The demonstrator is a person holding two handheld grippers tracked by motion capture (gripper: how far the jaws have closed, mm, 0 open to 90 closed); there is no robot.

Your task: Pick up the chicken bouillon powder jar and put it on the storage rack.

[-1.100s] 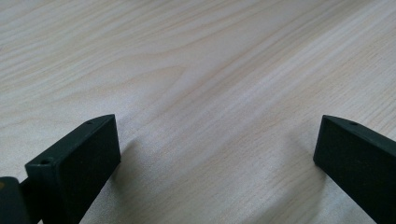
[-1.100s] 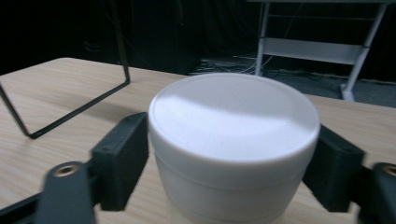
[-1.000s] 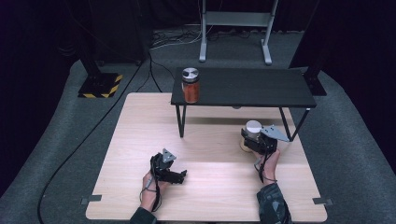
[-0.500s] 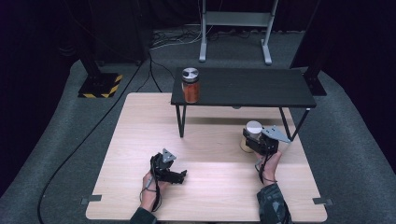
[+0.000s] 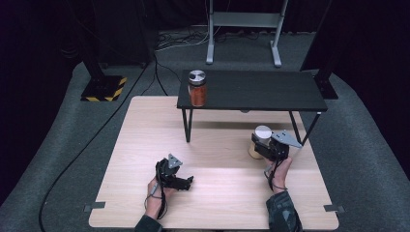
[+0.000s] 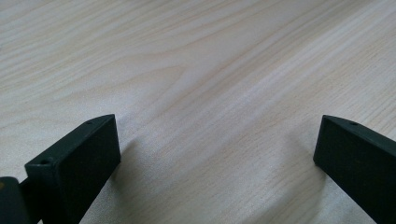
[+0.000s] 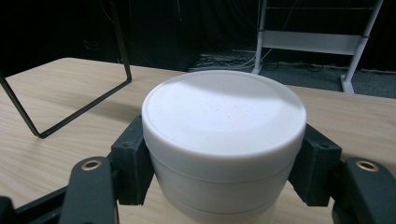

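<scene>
A white-lidded jar [image 7: 223,140] is pinched at its lid by the right tongs [image 5: 269,149], near the right edge of the wooden surface [image 5: 145,125]. The left tongs [image 5: 180,181] are spread empty, low over the wood. If lifted by the lid alone, the jar could slip or the lid come loose.

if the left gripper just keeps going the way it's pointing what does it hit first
Probably the wooden table. The left gripper has its jaws open and angled down at bare wood, with nothing between them. How far off the surface is cannot be judged.
</scene>
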